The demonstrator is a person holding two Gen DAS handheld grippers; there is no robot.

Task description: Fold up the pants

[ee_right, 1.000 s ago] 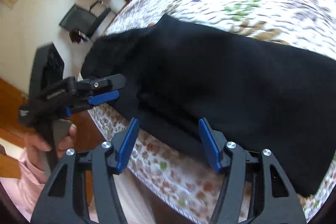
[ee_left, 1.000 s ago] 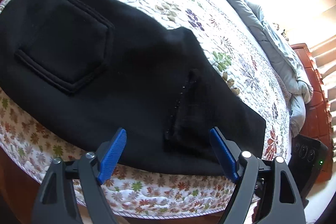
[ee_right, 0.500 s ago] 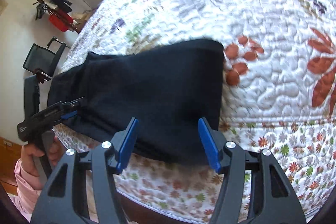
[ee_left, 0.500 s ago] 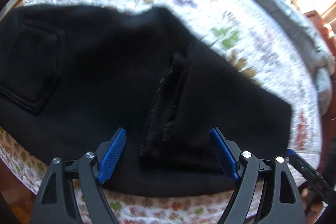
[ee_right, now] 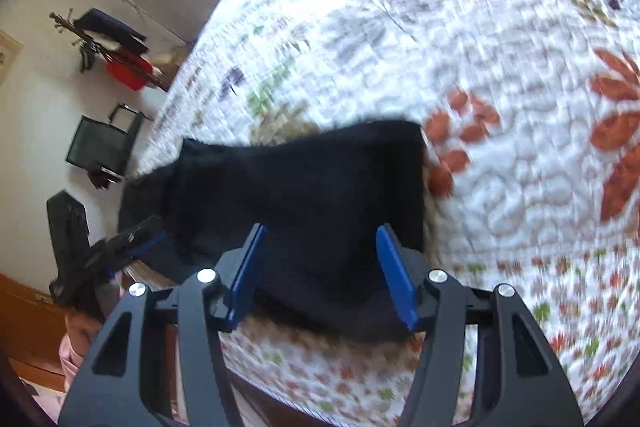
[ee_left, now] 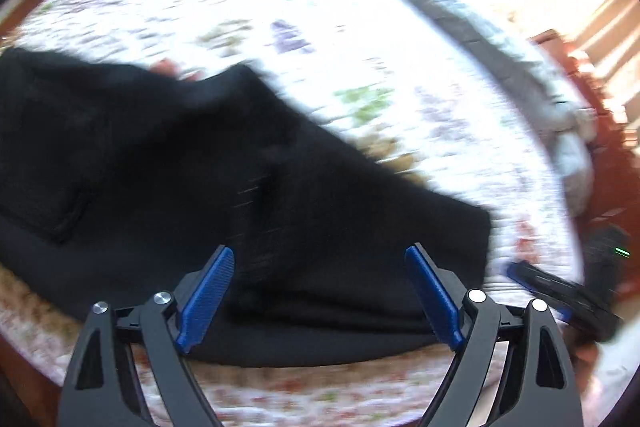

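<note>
With the black pants point(ee_left: 248, 195) lying flat near the quilt point(ee_right: 520, 187) edge and left gripper point(ee_left: 318, 297) jaws just widened, right gripper point(ee_right: 320, 275) spread, both empty, a shallow pinch could lift one layer only.

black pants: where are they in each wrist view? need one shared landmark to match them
Left wrist: the black pants fill the left and centre, running down to the left gripper.
Right wrist: the pants lie centre-left, reaching down between the fingers of the right gripper.
Shared landmark: the floral quilt beneath them.
</note>
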